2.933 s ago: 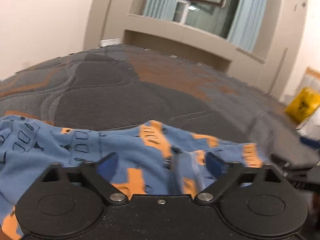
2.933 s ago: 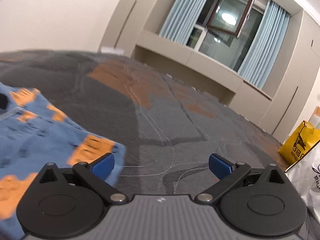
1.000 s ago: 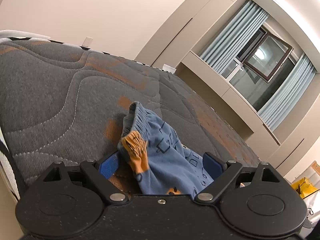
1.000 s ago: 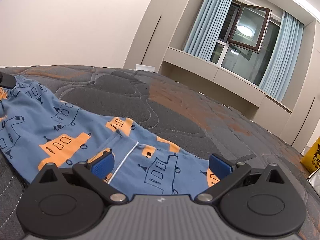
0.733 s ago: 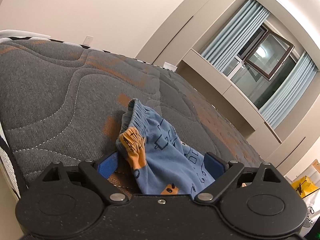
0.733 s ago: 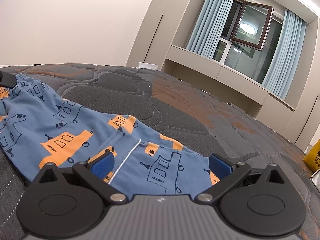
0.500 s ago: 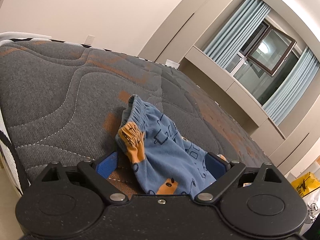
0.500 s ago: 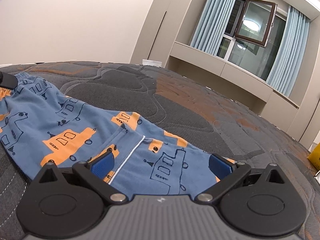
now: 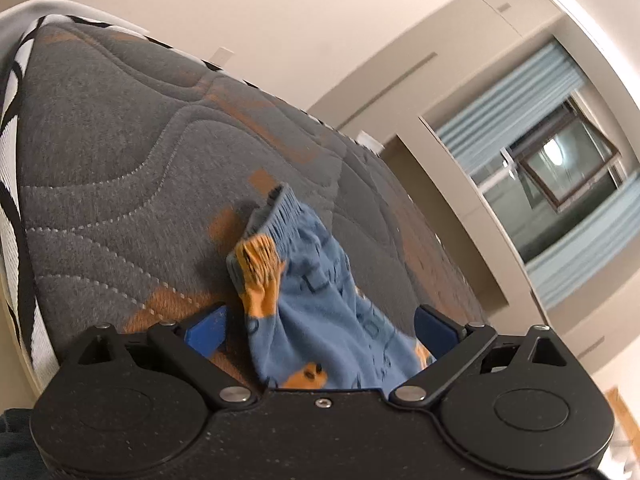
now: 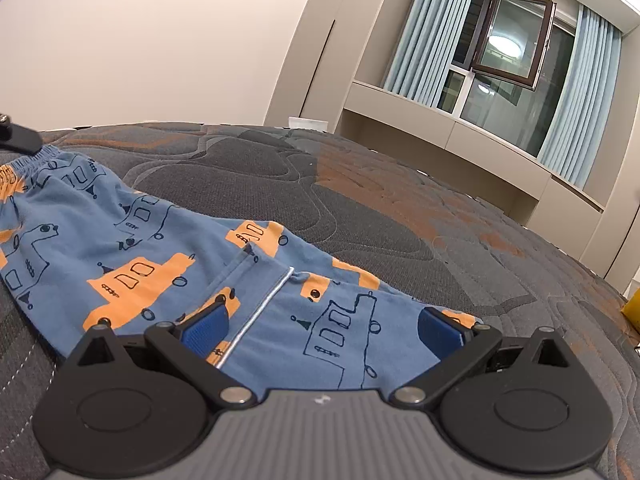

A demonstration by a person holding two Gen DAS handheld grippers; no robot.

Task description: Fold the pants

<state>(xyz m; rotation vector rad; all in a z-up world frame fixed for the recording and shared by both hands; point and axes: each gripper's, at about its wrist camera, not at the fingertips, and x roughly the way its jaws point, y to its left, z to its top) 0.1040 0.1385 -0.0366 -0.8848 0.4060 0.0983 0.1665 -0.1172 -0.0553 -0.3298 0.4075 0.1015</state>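
Blue pants with orange vehicle prints lie stretched across the grey quilted mattress. In the left wrist view the elastic waistband end is bunched and slightly raised, with cloth running down between the blue pads. My left gripper is open over this waistband end, not pinching it. My right gripper is open, low over the leg part near a white seam line. A dark tip of the left gripper shows at the far left by the waistband.
The mattress edge with black-and-white trim runs at the left of the left wrist view. A window with blue curtains and a beige ledge stand behind the bed. A yellow bag is at the far right.
The left wrist view has tilted and shifted towards the mattress corner, with the waistband staying between the open pads. The right gripper has moved slightly forward over the leg. Both stayed open.
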